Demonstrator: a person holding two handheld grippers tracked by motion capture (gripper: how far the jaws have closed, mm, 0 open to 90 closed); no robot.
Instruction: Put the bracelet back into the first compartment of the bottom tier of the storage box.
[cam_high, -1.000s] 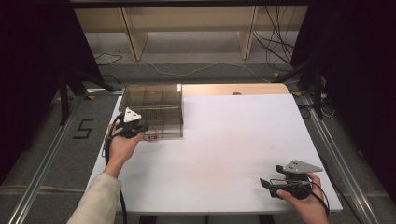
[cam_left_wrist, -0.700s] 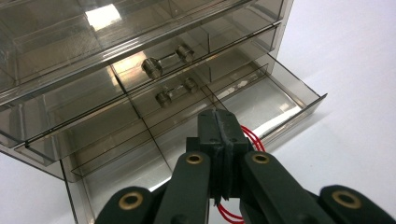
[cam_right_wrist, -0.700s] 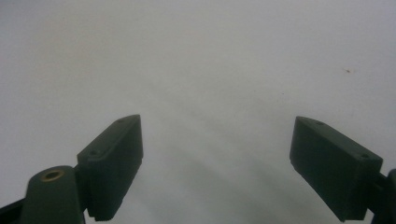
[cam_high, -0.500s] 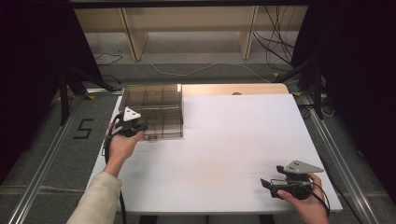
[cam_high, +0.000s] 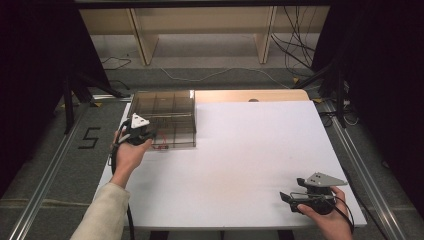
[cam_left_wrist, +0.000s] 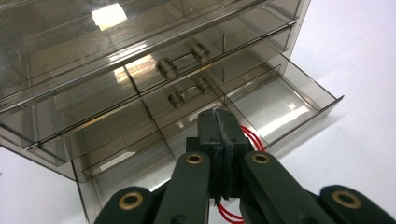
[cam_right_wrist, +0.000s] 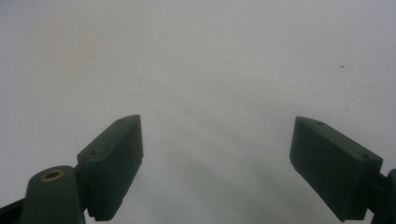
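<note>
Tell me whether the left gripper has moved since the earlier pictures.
No. The left gripper sits at the same spot against the front of the clear drawer box, jaws shut on a red loop.

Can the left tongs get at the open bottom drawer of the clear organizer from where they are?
Probably yes: the left tongs, shut, hang right over the open bottom drawer, with nothing between them.

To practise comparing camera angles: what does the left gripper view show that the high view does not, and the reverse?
Left gripper view: the drawers' bar handles, the pulled-out bottom drawer with its dividers, and the left gripper with jaws closed, red strands beside them. High view: the whole white table, the right gripper, a sleeve, the floor's 5 mark. Shared: the smoky drawer unit and the left gripper.
</note>
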